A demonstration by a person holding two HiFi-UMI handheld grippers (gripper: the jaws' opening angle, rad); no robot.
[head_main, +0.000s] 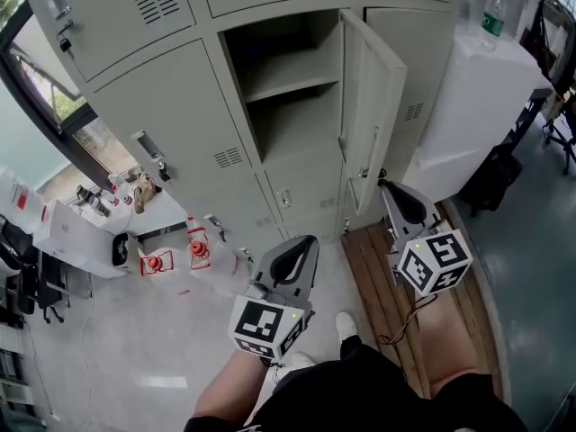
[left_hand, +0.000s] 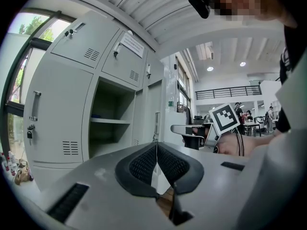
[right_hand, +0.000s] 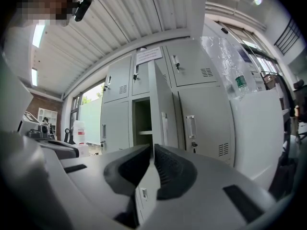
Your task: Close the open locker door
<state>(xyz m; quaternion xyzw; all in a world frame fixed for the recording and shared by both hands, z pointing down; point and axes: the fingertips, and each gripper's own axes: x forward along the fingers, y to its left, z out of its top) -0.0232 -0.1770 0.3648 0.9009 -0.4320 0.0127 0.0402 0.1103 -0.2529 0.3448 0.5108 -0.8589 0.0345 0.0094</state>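
The grey locker bank fills the head view. One middle locker stands open, showing a shelf inside. Its door swings out to the right, with a handle on its free edge. My right gripper is shut and empty, its tip just below the door's lower free edge; contact is unclear. My left gripper is also shut and empty, lower and to the left, pointing at the lockers beneath the opening. The left gripper view shows shut jaws, the open locker and the door edge. In the right gripper view the door stands ahead of the shut jaws.
A white cabinet with a water bottle on top stands right of the lockers. Wooden boards lie on the floor under my right gripper. Red items and a white box sit at the left.
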